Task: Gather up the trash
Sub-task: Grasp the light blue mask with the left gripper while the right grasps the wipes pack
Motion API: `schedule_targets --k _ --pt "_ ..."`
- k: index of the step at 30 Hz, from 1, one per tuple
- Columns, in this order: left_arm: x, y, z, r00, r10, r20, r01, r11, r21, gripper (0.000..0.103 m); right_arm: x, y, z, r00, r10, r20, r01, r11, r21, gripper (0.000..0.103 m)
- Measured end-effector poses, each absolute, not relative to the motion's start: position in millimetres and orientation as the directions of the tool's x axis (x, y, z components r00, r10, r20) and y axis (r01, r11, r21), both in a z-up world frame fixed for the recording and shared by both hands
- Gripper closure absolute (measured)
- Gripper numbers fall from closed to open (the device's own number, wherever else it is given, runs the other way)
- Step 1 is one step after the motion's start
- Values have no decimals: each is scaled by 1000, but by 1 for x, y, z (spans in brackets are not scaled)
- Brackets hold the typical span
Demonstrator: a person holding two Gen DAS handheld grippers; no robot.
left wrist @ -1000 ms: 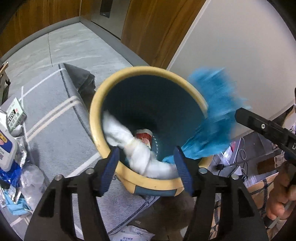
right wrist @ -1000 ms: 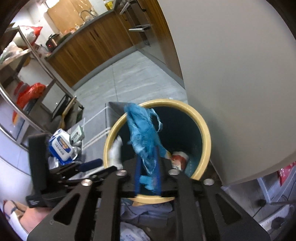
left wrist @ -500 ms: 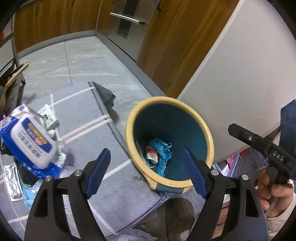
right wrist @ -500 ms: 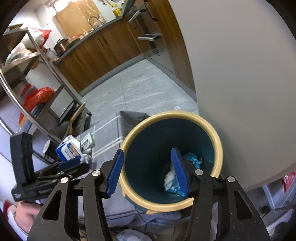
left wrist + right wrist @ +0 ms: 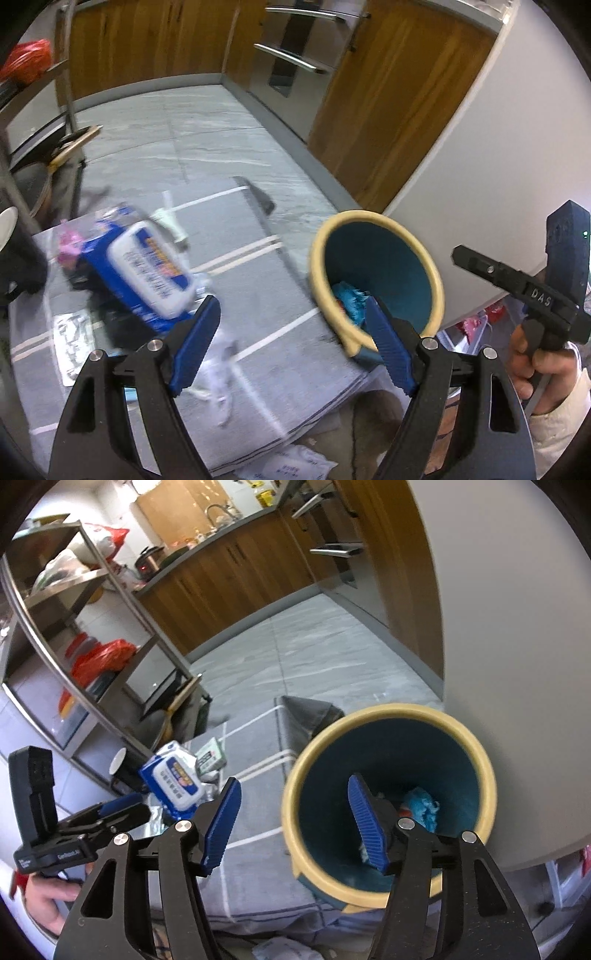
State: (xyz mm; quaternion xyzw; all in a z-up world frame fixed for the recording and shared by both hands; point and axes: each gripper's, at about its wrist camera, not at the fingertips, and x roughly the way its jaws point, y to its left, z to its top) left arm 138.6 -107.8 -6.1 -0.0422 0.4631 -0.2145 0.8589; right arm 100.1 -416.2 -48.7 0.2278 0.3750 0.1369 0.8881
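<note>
1. One bin point(image 5: 476, 760), blue inside with a cream rim, stands on the grey mat point(image 5: 258, 266) beside a white wall.
2. Inside it lie one crumpled blue cloth point(image 5: 421, 806) and one red-and-white scrap, partly hidden.
3. Two grippers: the left gripper point(image 5: 293, 350) is spread wide over the mat, nothing between its jaws.
4. The right gripper point(image 5: 293, 825) has just been opening; its jaws straddle the bin's near rim, gripping nothing.
5. One blue-and-white wipes pack point(image 5: 147, 273) lies left of the bin among blurred litter; one small box point(image 5: 210, 757) sits just beyond it.
</note>
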Motion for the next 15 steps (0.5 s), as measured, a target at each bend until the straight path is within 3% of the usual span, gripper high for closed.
schedule_targets --k 15 --pt "135 30 -39 478 -280 -833 56 956 -289 24 124 -340 -47 607 507 -612 -196 842 503 41"
